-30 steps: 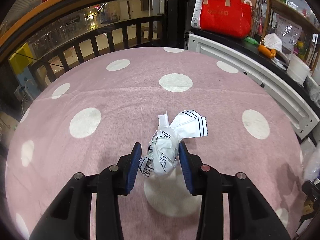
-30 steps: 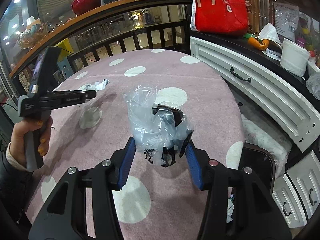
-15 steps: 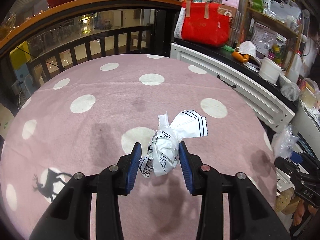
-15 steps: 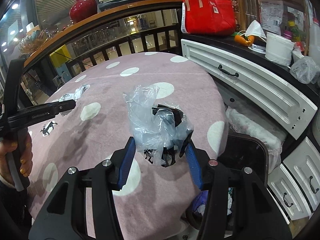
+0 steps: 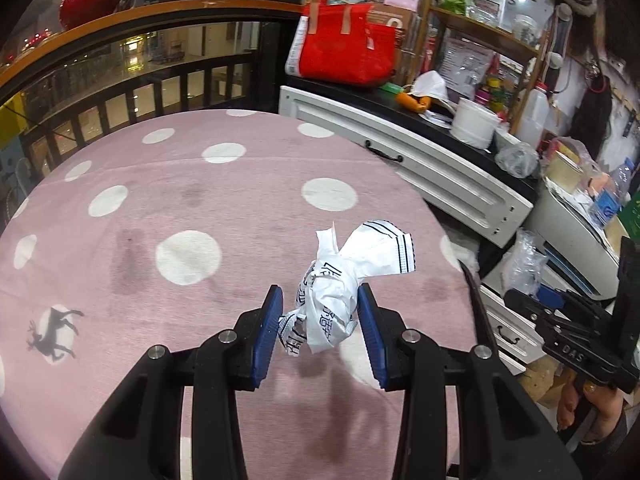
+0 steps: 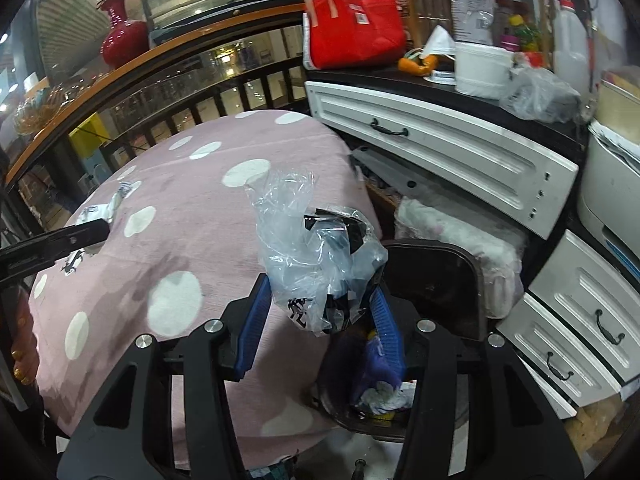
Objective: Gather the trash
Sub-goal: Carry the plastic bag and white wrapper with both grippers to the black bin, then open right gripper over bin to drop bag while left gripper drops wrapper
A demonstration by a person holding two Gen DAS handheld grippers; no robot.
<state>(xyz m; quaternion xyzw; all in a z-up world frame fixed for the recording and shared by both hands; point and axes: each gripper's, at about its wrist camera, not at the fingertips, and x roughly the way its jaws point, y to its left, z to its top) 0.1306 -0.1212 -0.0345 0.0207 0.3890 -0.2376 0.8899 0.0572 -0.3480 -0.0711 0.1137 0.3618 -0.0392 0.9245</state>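
Trash is held in both grippers. The left gripper (image 5: 320,328) is clamped on a crumpled white paper wrapper (image 5: 340,284) with black print; the wrapper's loose end sticks out past the fingertips, and the print is too creased to read. Below and ahead of it lies the pink, white-dotted cloth of the round desk (image 5: 160,200). The right gripper (image 6: 318,316) is clamped on a clear plastic bag (image 6: 316,256) with dark scraps inside; what those scraps are cannot be made out through the folds.

Only the right wrist view shows the dark trash bin (image 6: 436,280), which sits just under and ahead of the right gripper, off the desk's edge. Its near rim is hidden behind the gripper's right finger, and the paper and a purple piece in its bottom are partly covered. That view also catches the left gripper (image 6: 96,230) far to the left, cut off so its load is mostly hidden, with a bit of a hand at the frame's edge.

The left wrist view in turn shows the right gripper's body and the hand (image 5: 592,404) holding it at the far right, but its fingertips are cut off there. White drawers (image 6: 440,148) stand beyond the bin.
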